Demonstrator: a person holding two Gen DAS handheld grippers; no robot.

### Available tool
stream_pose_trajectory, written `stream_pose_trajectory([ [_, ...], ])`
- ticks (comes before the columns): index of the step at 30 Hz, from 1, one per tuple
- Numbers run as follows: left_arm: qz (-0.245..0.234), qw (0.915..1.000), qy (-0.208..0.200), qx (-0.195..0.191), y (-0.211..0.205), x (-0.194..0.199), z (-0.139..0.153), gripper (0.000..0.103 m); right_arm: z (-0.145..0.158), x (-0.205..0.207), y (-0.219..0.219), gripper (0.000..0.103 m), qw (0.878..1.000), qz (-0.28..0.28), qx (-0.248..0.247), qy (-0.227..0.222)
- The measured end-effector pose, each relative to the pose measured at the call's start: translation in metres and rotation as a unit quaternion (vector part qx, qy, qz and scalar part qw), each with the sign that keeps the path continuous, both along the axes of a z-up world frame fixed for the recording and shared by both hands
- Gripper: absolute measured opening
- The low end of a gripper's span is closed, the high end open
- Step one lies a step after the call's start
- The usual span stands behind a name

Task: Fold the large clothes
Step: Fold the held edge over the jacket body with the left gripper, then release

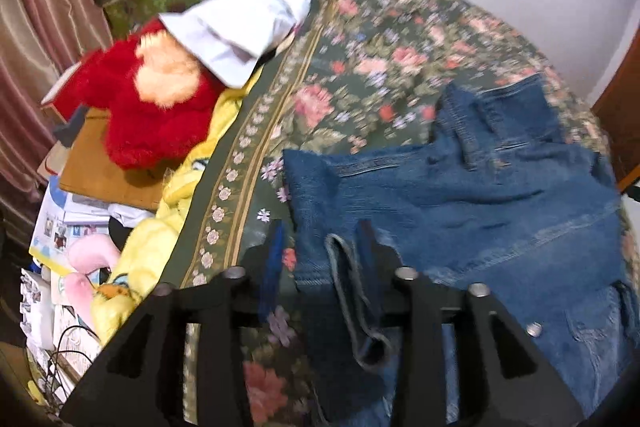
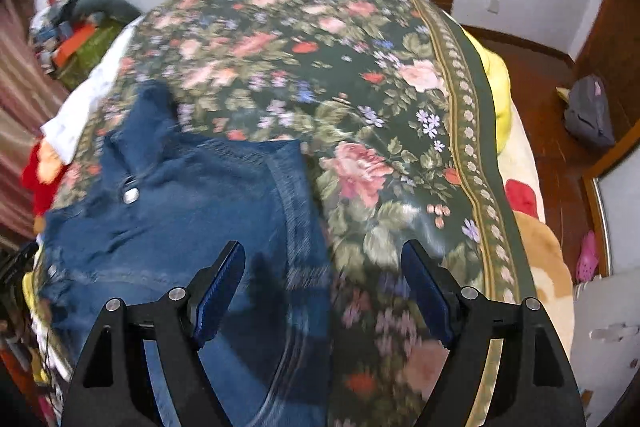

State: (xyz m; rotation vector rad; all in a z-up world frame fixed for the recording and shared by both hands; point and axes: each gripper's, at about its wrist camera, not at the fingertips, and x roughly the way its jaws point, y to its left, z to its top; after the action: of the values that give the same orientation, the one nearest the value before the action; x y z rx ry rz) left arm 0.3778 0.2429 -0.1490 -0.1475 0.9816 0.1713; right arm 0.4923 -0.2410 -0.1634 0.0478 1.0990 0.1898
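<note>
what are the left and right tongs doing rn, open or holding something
Left tongs: open, with a fold of the jeans between the fingers, not clamped.
Right tongs: open wide, holding nothing, above the jeans' edge.

Matt blue denim jeans (image 1: pixel 460 195) lie on a woven floral cloth bedspread (image 2: pixel 360 75) with slight sheen.
</note>
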Motion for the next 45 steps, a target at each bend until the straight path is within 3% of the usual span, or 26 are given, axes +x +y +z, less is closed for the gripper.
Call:
stream_pose_trajectory([
  [3,-0.023,0.9994,-0.025,-0.004,-0.02,-0.016,0.013,0.07,0.006,-0.028,0.009,0.089,0.999,0.033,0.012,-0.005],
  [6,-0.043,0.999,-0.014,0.008,-0.044,-0.021,0.002,0.075,-0.004,-0.049,0.022,0.092,0.998,0.058,0.004,0.0],
  [12,-0.009,0.9955,0.069,0.064,-0.056,-0.019,-0.057,0.075,-0.06,-0.068,0.043,0.092,0.992,0.088,-0.061,0.066],
  [14,-0.002,0.9953,0.078,0.056,-0.048,-0.025,-0.069,0.076,-0.066,-0.075,0.04,0.092,0.992,0.091,-0.056,0.069],
  [17,0.001,0.9977,0.064,0.025,-0.038,-0.04,-0.071,0.078,-0.067,-0.081,0.032,0.093,0.992,0.088,-0.044,0.08],
  [21,-0.006,0.9975,0.069,0.012,-0.037,-0.055,-0.066,0.079,-0.062,-0.092,0.021,0.093,0.992,0.083,-0.052,0.075],
  [26,-0.018,0.9955,0.078,0.051,-0.045,-0.081,-0.057,0.079,-0.041,-0.118,0.011,0.093,0.992,0.084,-0.09,0.037],
  [34,-0.019,0.9982,0.058,-0.004,-0.042,-0.142,-0.038,0.079,-0.008,-0.189,0.003,0.093,0.986,0.097,-0.129,-0.036],
  [41,-0.004,0.9948,0.084,-0.058,-0.043,-0.191,-0.054,0.079,-0.002,-0.236,-0.012,0.093,0.995,0.069,-0.069,-0.017],
  [45,0.003,0.9889,0.101,-0.109,-0.048,-0.212,-0.069,0.079,-0.003,-0.252,-0.016,0.093,0.999,0.05,-0.02,0.002],
])
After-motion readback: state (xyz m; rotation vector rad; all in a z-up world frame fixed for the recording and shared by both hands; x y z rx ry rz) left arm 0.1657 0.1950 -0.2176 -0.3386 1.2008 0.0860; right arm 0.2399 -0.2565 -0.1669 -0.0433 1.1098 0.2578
